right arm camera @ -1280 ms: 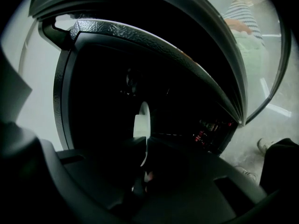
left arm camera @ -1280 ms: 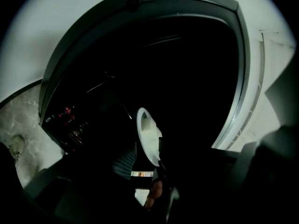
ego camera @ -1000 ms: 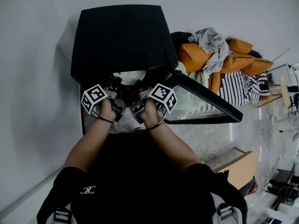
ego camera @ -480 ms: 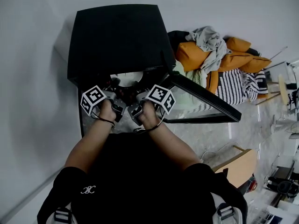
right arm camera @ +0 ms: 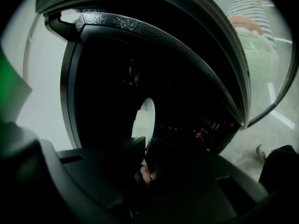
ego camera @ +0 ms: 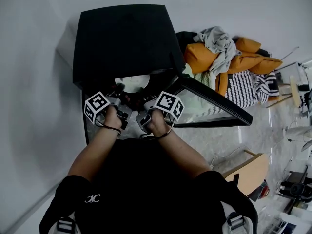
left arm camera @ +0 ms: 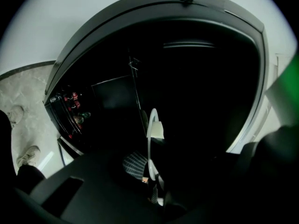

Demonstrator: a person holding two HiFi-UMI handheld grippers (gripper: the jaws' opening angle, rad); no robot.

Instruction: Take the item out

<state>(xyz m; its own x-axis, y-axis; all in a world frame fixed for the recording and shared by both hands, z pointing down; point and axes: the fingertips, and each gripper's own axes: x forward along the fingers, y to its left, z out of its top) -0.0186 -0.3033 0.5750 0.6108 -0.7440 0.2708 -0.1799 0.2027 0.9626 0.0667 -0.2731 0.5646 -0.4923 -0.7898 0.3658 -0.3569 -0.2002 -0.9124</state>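
Two tongs are clenched on one white plate (ego camera: 130, 83), which sits at the mouth of the black cabinet (ego camera: 122, 38), partly under its top edge, with the glass door (ego camera: 214, 106) swung open. The left tongs (left arm camera: 152, 192) are seen clamped on the plate's near rim, and the right tongs (right arm camera: 142, 164) likewise. Step in hand, as judged: withdrawal, plate not yet clear. Next move calls for both tongs to be drawn back together, level, with equal grip, so that the door edge is not struck.

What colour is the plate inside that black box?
The plate is plain white. It shows best in the right gripper view.
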